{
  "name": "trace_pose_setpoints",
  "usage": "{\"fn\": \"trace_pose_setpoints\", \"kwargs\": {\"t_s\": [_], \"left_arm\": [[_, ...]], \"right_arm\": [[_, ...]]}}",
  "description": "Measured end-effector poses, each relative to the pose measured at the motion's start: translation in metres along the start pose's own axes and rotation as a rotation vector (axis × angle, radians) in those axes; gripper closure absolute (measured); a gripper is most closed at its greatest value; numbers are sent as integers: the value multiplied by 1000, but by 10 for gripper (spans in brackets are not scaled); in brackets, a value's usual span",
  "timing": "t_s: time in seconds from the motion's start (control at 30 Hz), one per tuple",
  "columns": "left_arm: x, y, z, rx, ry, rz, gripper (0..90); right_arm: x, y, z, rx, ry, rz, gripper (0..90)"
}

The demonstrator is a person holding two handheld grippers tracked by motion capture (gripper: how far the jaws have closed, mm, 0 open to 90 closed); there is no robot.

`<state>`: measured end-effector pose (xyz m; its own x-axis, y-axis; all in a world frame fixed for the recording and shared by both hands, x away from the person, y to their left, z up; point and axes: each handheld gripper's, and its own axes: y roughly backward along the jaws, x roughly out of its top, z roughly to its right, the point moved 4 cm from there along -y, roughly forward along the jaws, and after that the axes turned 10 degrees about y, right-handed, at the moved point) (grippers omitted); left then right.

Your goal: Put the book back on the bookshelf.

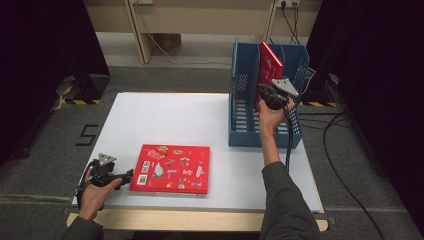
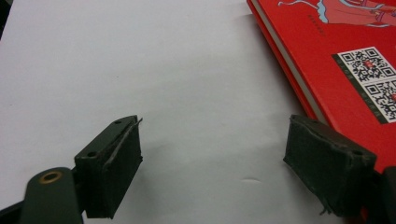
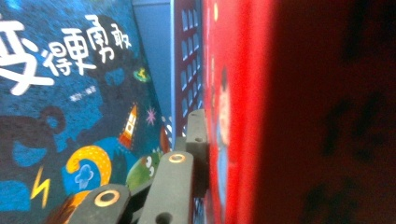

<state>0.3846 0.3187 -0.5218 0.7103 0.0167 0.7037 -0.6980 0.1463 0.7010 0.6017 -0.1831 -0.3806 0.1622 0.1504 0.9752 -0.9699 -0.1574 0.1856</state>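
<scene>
A red picture book (image 1: 171,169) lies flat on the white table (image 1: 175,115), near its front edge. My left gripper (image 1: 127,175) rests just left of it, open, with bare table between the jaws. In the left gripper view (image 2: 212,140) the book's spine (image 2: 336,46) runs beside the right jaw. A second red book (image 1: 269,65) stands upright and tilted in the blue file rack (image 1: 240,100), and my right gripper (image 1: 265,97) is shut on its lower edge. In the right gripper view (image 3: 208,126) one jaw presses the red cover (image 3: 243,116). The other jaw is hidden behind the book.
A blue picture book (image 3: 70,93) with white lettering stands in the rack's neighbouring slot, beyond a slotted divider (image 3: 187,56). The rack stands at the table's back right corner. Black cables (image 1: 345,165) trail on the floor to the right.
</scene>
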Motion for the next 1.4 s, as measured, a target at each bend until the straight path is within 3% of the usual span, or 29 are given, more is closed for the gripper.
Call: {"fn": "trace_pose_setpoints", "kwargs": {"t_s": [0.27, 0.7, 1.0, 1.13, 1.23, 1.4], "left_arm": [[0, 0, 0, 0, 1, 0, 178], [0, -1, 1, -3, -4, 0, 178], [0, 0, 1, -2, -8, -3, 178], [0, -1, 1, -1, -3, -1, 178], [-1, -1, 1, 3, -3, -4, 178], [-1, -1, 0, 3, -1, -1, 178]], "right_arm": [[-7, -14, -4, -15, 8, -26, 793], [-16, -20, -6, 1, -3, -87, 773], [-12, -12, -12, 20, 33, -99, 737], [-15, -3, -15, 74, -1, -101, 652], [-18, 4, -19, 91, 12, -112, 619], [-28, 17, -21, 126, -29, -122, 593]]}}
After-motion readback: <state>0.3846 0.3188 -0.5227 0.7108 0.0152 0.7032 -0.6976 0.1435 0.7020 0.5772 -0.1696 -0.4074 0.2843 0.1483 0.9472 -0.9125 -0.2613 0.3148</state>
